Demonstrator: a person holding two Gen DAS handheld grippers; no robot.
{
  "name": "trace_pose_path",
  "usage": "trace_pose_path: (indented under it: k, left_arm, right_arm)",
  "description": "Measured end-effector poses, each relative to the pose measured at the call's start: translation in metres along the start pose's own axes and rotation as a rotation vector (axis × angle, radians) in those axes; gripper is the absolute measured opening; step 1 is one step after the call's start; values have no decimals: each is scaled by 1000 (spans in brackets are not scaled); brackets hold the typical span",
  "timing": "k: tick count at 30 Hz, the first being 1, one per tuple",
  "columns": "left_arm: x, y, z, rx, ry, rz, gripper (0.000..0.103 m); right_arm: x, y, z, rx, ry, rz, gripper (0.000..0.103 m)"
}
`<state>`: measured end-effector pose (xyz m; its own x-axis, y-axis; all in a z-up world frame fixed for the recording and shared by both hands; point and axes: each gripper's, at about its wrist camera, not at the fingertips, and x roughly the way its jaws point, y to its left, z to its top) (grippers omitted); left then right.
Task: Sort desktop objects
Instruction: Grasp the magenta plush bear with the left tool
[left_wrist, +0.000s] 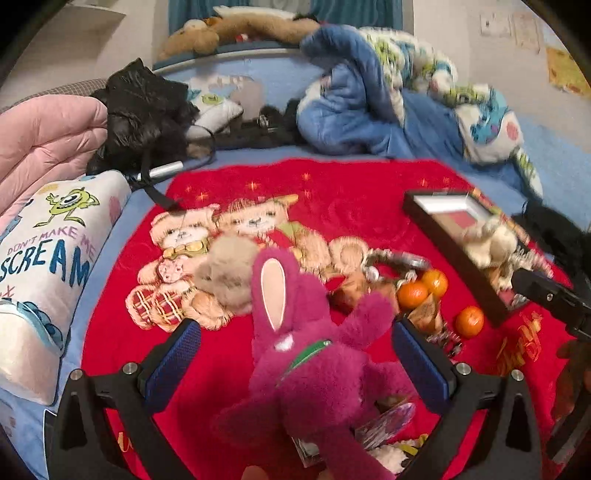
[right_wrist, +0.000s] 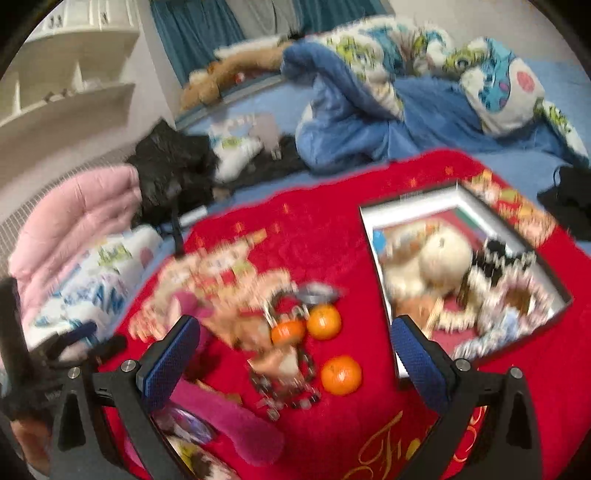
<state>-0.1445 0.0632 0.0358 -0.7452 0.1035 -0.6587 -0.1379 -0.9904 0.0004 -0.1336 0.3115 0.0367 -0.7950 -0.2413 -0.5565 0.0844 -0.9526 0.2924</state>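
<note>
- Reads "DON'T MAKE ME SCREAM" on pillow (left_wrist: 55, 251).
- Left gripper (left_wrist: 295, 354): jaws apart around magenta plush (left_wrist: 314, 369), not clamped.
- Right gripper (right_wrist: 295, 354): jaws apart, empty, above tangerines (right_wrist: 340, 374).

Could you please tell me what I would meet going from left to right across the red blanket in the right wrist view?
Magenta plush toy → tangle of beaded chains → lone orange tangerine nearest the camera → black-framed open box holding a cream plush toy.
</note>
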Motion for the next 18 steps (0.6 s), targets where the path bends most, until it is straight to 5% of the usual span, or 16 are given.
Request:
trace_pose_path:
  k: [7,18]
  left_arm:
    - [24,-7,-9,22,53,65,103]
    - [69,-14,-28,5,157,49,103]
  right_arm:
    - [21,-5,-7,-29,51,-9,103]
    - [51,-6,-26,-49,183,39,103]
